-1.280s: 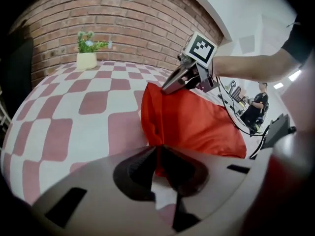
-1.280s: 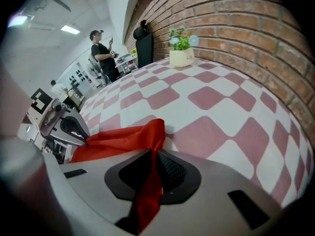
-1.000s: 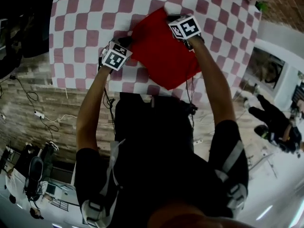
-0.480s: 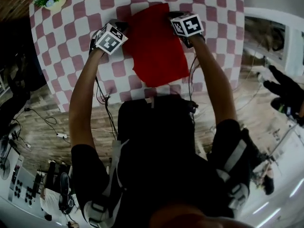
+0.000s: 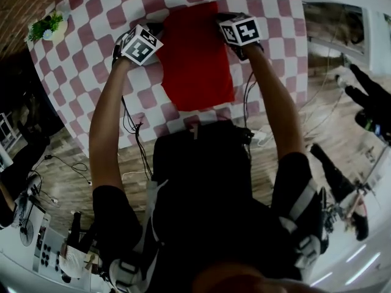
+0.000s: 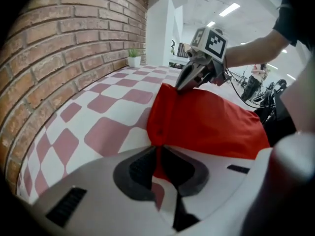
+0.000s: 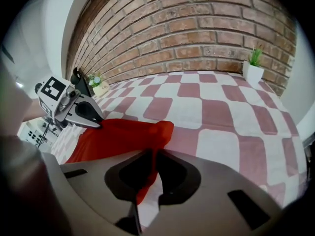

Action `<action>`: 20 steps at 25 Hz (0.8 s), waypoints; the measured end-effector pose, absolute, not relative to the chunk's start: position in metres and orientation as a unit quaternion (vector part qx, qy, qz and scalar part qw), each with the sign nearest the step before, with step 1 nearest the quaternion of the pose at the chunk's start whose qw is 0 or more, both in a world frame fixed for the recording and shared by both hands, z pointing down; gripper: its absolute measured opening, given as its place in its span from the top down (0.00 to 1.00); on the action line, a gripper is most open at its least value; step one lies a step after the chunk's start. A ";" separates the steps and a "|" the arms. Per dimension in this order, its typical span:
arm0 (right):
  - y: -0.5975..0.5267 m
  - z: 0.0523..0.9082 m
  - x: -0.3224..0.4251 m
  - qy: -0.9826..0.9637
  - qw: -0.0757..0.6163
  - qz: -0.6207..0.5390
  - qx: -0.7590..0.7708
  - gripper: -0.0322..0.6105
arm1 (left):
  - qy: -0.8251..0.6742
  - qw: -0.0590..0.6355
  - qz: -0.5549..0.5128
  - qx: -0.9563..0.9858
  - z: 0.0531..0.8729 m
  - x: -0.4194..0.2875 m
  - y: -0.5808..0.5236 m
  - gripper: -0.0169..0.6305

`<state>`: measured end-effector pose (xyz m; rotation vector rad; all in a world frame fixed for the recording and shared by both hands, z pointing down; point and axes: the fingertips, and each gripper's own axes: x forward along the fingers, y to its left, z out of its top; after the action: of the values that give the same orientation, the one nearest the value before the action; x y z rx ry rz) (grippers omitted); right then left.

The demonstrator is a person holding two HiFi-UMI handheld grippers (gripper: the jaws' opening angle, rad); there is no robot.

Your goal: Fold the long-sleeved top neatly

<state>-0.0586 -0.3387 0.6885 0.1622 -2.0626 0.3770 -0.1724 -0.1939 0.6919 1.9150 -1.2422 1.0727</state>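
Two claws, left gripper [image 6: 156, 151] and right gripper [image 7: 151, 161], pinch the red top [image 5: 195, 60] at upper centre on the checked table [image 5: 91, 23]; uneven tugging could slip a corner, skewing my fold.

I'm looking for print right now and can't read any: no words, brands or numbers. The only sign-like marks are black-and-white square patterns on the left marker cube [image 5: 142, 44] and the right marker cube [image 5: 239, 30], each behind its jaws. Neither carries letters.
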 end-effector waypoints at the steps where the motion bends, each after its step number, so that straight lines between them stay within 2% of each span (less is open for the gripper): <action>1: -0.339 0.690 -0.058 -0.851 0.497 0.157 0.068 0.89 | -0.470 0.308 0.403 0.723 0.693 -0.173 -0.194 0.91; 11: -0.340 0.694 -0.059 -0.854 0.484 0.179 0.068 0.88 | -0.482 0.304 0.400 0.718 0.693 -0.172 -0.195 0.91; 15: -0.344 0.684 -0.057 -0.860 0.479 0.166 0.056 0.77 | -0.485 0.297 0.406 0.715 0.693 -0.172 -0.195 0.91; 20: -0.345 0.663 -0.059 -0.857 0.514 0.034 -0.028 0.69 | -0.480 0.297 0.406 0.718 0.693 -0.172 -0.195 0.91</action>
<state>-0.0594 -0.3454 0.6627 -0.0685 -2.0593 0.0815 -0.1717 -0.1950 0.6928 1.9095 -1.2775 1.0807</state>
